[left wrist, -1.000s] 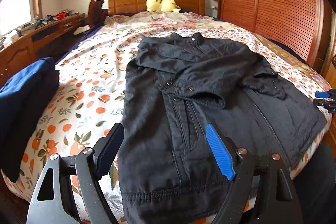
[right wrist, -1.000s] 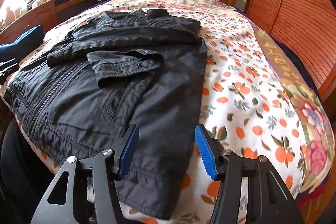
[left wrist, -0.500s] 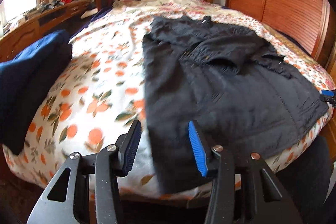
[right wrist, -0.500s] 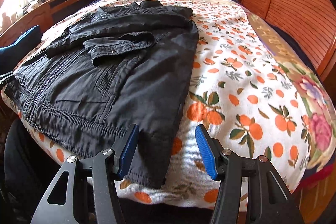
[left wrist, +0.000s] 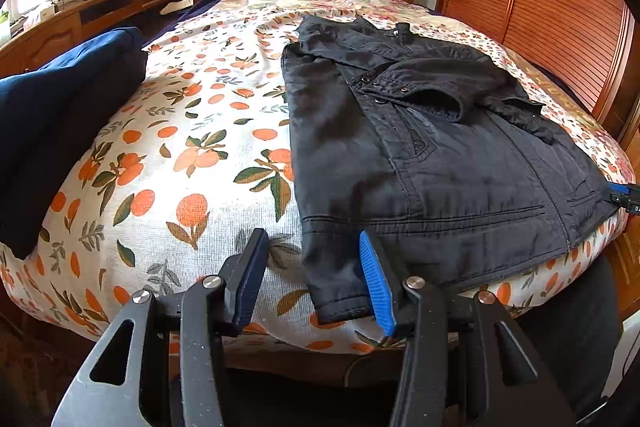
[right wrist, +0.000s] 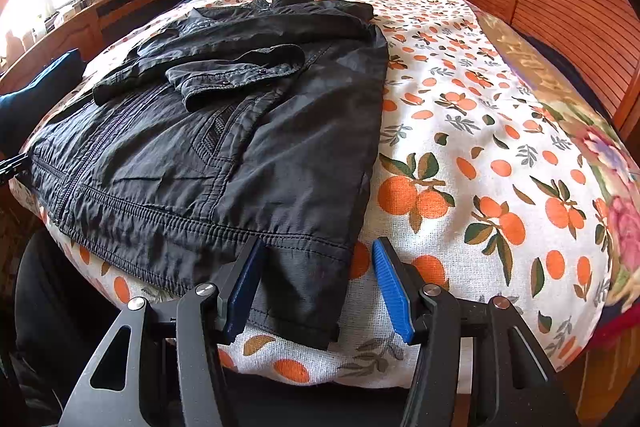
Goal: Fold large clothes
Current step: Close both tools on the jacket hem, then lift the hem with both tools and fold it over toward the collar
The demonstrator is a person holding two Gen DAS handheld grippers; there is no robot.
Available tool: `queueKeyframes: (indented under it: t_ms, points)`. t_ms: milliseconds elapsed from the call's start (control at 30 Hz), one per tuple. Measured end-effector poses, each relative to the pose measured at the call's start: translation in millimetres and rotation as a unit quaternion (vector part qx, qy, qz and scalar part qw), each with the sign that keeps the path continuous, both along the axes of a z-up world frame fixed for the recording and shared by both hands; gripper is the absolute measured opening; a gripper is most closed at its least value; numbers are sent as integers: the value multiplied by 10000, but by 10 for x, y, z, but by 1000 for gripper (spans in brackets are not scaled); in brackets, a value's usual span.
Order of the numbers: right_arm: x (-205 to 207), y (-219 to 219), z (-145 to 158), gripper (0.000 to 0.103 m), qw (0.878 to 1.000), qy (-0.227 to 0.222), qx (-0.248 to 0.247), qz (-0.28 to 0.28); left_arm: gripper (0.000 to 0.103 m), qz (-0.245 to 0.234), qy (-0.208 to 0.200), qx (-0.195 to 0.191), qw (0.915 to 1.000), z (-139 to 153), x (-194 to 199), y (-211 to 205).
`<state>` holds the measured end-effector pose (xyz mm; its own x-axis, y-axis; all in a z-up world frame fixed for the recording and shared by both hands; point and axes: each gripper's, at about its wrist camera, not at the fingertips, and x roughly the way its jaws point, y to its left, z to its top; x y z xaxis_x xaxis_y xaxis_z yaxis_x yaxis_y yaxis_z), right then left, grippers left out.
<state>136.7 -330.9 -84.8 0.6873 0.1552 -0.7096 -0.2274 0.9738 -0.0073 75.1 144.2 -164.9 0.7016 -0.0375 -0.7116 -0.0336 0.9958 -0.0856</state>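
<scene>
Bed wore orange-print cover. Black jacket lay flat across foot end, sleeves folded over front, hem hanging off edge. Dark blue cloth sat at bed's left. Left gripper gaped wide at hem's left corner, gripping nothing. Right gripper gaped wide at right corner, likewise empty.

Black angular gripper arms, silver screws, ribbed blue pads inside the jaws.
</scene>
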Motion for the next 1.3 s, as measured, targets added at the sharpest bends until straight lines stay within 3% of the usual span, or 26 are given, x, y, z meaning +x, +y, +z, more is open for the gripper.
queueKeyframes:
  t_ms: [200,300,433,500,567,667,833,1033,1167,1300]
  points:
    - [-14,40,-19,58,10000,7,-75,27,46,-26,-47,-115,9999,-47,-58,2]
    - [-28,79,-10,52,9998,-37,-170,135,22,-109,-33,-154,9998,-22,-49,-16]
    - [-37,111,-16,49,9995,-137,-270,104,9,-118,-164,-150,9997,52,-60,-28]
    - [-47,113,-21,41,9995,-165,-236,137,7,-136,-242,-210,9994,108,-75,-35]
    - [-53,112,-12,30,9994,-177,-194,209,6,-140,-360,-221,9990,185,-90,-53]
    - [-38,93,11,26,9993,-171,-128,310,6,-160,-545,-193,9982,298,-103,-86]
    - [-28,96,-17,26,9993,-170,-147,286,6,-166,-420,54,9990,261,-63,-143]
    - [-28,66,-61,33,9998,-95,20,181,6,-57,-161,-42,9998,66,-24,-72]
    - [-19,107,-87,36,9997,-102,-81,186,17,-49,-53,95,9999,-66,23,-70]
    - [-23,130,-82,30,9994,-172,-119,261,18,-60,-83,275,9996,-75,8,-117]
